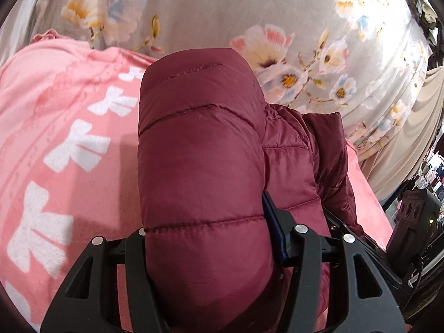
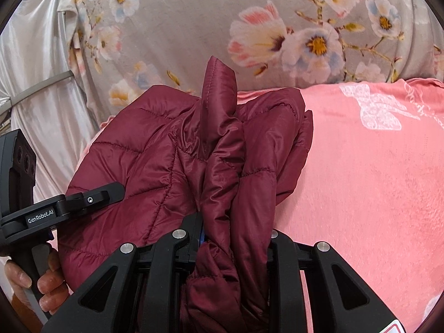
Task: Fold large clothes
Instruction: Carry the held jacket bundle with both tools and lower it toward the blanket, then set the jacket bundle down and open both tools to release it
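The maroon puffer jacket [image 2: 172, 166] lies bunched on the pink blanket [image 2: 374, 180], near its far edge. The left gripper [image 1: 205, 249] clamps a thick padded fold and the right gripper [image 2: 233, 249] pinches gathered fabric. A fold seems mid-way; next, lay both held parts flat and aligned before releasing.

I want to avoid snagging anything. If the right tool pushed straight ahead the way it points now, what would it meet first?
The right tool is already clamped on the maroon puffer jacket, so the bunched jacket moves first. Beyond it lies the pink blanket, then probably the floral cover; depth is unclear.
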`<state>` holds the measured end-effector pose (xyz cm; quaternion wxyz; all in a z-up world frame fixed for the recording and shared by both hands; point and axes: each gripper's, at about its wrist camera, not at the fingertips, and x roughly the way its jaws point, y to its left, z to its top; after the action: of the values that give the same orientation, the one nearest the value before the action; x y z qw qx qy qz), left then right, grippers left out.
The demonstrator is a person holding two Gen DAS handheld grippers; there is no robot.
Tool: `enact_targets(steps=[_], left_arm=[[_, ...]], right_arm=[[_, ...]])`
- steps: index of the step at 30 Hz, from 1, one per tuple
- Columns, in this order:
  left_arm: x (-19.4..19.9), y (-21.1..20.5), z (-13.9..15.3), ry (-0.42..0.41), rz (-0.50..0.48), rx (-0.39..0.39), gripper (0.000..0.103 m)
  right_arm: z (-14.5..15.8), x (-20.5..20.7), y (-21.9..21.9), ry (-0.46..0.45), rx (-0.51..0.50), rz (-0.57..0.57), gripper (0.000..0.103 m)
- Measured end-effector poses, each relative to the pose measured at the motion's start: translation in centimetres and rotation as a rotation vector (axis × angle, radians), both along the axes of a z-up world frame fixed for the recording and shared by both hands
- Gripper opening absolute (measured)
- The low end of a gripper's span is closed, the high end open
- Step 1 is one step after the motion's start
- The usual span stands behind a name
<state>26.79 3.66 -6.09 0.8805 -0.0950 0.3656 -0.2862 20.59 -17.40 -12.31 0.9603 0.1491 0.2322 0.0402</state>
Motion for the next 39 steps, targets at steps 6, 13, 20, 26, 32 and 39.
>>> enact_targets(steps=[6,13,20,26,32,39], left_arm=[[0.2,-0.2,-1.6,0.006,-0.002,0.03,0.053],[0.8,-0.1,-2.7,0.011,0.001,0.032,0.055],[1.2,0.4,-4.0,0.03,0.018,0.012,0.058],[1.6,0.6,-4.8,0.043,0.028,0.014,0.063],[2.3,1.1,-5.3,0.08,0.094,0.032,0.085],[-0.7,4.3,-1.1,0.061,0.196,0.036,0.087]], right_arm=[[-1.2,0.3,-0.2,0.02,0.006,-0.008,0.021],[-1.6,0.8,-0.7,0.053,0.026,-0.01,0.022],[-2.1,1.7,-1.0,0.101,0.046,-0.009,0.025],[-2.6,2.2,-1.0,0.141,0.051,-0.017,0.038],[-2.5,1.2,-2.2,0.196,0.085,-0.083,0.066],[1.8,-7.0,-3.2,0.071,0.008,-0.136,0.046]])
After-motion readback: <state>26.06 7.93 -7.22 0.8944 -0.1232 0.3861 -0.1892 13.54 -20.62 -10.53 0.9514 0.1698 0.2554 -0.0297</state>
